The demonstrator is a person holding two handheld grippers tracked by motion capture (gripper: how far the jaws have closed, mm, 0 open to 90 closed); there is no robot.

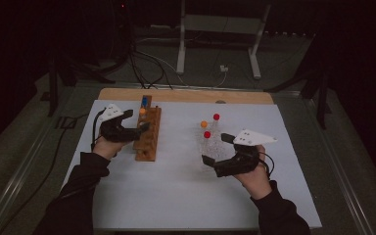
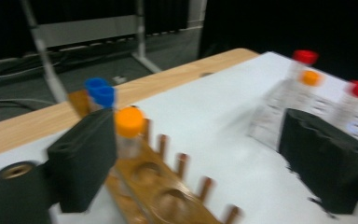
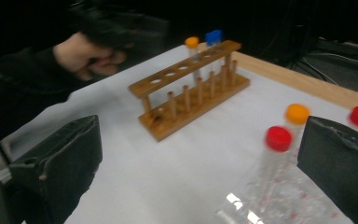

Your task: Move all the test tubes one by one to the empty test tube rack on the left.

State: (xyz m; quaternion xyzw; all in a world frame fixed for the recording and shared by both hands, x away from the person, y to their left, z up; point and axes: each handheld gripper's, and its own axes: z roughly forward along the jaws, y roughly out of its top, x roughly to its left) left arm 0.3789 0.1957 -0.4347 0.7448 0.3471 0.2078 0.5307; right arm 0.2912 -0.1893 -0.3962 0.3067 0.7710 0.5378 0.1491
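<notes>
High view: I read the step in hand as the loading of capped tubes into the brown wooden tube rack [image 1: 147,134], with the left tongs [image 1: 146,127] standing beside the far end of that rack. Their jaws are wide and hold nothing; the orange-capped clear tube [image 2: 129,128] stands in the rack just beside one jaw, apart from the other, next to a blue-capped tube [image 2: 101,94]. I judge this tube set and let go. My left hand [image 1: 108,145] lies low, knuckles toward the rack, tongs pointing level across it.

The right tongs [image 1: 218,150] are also wide and empty, hanging over a cluster of clear plastic tubes with red and orange caps [image 1: 208,128]; the nearest red-capped tube [image 3: 278,140] stands between the jaws, untouched. My right hand [image 1: 254,175] is raised, tongs angled forward and down.

The next move calls for lowering over one cap, centring it, and closing without knocking its neighbours on the white bench [image 1: 186,196].
</notes>
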